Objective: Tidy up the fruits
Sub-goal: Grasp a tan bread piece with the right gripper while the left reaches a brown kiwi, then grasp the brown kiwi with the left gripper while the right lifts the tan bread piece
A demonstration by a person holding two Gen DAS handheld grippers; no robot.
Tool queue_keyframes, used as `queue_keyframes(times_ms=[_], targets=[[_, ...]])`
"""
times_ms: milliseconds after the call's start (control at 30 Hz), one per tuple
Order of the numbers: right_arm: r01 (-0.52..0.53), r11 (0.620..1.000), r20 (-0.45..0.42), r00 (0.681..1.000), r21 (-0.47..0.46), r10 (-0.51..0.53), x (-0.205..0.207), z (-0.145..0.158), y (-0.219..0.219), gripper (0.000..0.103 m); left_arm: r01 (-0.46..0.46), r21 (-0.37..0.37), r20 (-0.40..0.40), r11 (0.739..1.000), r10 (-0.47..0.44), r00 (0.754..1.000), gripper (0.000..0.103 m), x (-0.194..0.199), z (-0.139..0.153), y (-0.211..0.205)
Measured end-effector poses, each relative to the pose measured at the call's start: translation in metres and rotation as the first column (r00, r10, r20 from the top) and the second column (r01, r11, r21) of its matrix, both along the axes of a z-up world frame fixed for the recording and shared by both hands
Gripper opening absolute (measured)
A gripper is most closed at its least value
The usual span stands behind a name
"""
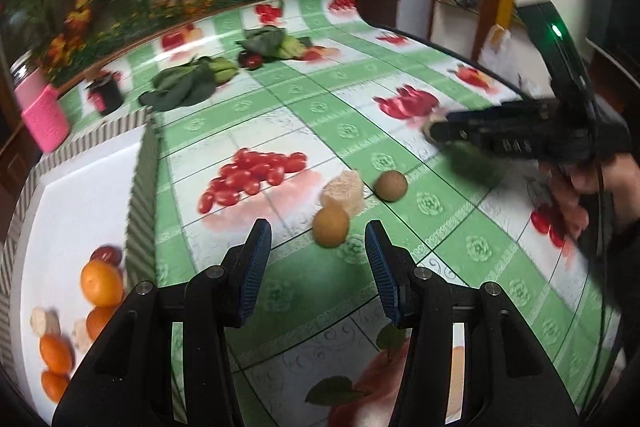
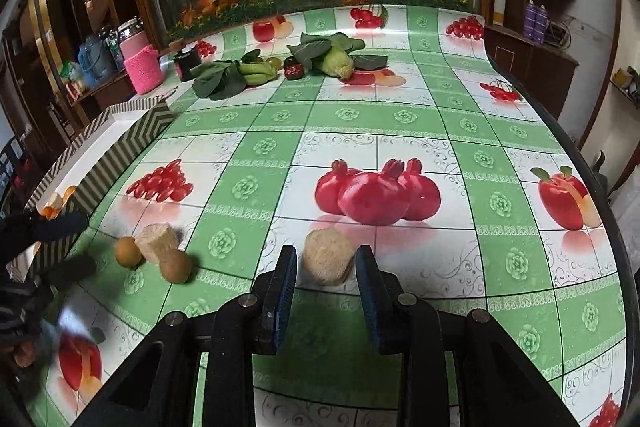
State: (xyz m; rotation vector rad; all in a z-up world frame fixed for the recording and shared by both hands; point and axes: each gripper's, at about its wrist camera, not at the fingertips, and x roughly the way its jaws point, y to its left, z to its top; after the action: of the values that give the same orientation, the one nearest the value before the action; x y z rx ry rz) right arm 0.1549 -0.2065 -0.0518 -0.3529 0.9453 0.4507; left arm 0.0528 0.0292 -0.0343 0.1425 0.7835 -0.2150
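My left gripper (image 1: pixel 317 231) is open, low over the fruit-print tablecloth. A round brown fruit (image 1: pixel 330 226) lies just ahead, between its fingertips and touching neither. Behind it sit a beige lumpy chunk (image 1: pixel 344 191) and a second brown fruit (image 1: pixel 391 185). My right gripper (image 2: pixel 326 253) straddles another beige chunk (image 2: pixel 328 261) that rests on the cloth. A thin gap shows at the left pad, so the gripper is open. From the left wrist the right gripper (image 1: pixel 436 127) looks blurred, in a person's hand. The striped box (image 1: pixel 140 167) holds oranges (image 1: pixel 102 283), beige chunks and a red fruit.
At the table's far side lie leafy greens (image 2: pixel 218 79), corn (image 2: pixel 338 63), a dark red fruit (image 2: pixel 294 69), a black cup (image 2: pixel 186 61) and a pink jar (image 2: pixel 142 67). The table edge (image 2: pixel 592 179) curves along the right. The box (image 2: pixel 120 135) stands at the left.
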Motion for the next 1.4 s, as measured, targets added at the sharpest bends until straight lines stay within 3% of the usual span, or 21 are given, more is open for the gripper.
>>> queue_keyframes(times_ms=[300,633,767,1100,1400], targets=[[-0.004,1.0,-0.01,1.0,-0.023,0.004,0.008,-0.005,0.009,0.028,0.065,-0.031,-0.074,0.997,-0.067,0.995,0.048,0.016,-0.011,-0.004],[-0.046,0.999,0.028,0.999,-0.006,0.047,-0.001,0.001,0.013,0.028,0.046,-0.063,-0.094,0.997,-0.052,0.994,0.046,0.017,-0.012,-0.008],[-0.055,0.998,0.03,0.998,-0.01,0.055,-0.002,0.001,0.015,0.028,0.031,-0.044,-0.098,0.999,-0.035,0.995,0.021,0.017,-0.014,-0.01],[-0.061,0.998,0.047,0.997,0.006,0.06,-0.005,0.004,0.014,0.028,0.033,-0.05,-0.08,0.998,-0.037,0.996,0.021,0.01,-0.011,-0.012],[-0.066,0.998,0.095,0.993,-0.004,0.066,-0.012,0.009,0.016,0.028,-0.014,-0.127,-0.026,0.992,0.011,1.0,0.021,-0.011,0.011,0.003]])
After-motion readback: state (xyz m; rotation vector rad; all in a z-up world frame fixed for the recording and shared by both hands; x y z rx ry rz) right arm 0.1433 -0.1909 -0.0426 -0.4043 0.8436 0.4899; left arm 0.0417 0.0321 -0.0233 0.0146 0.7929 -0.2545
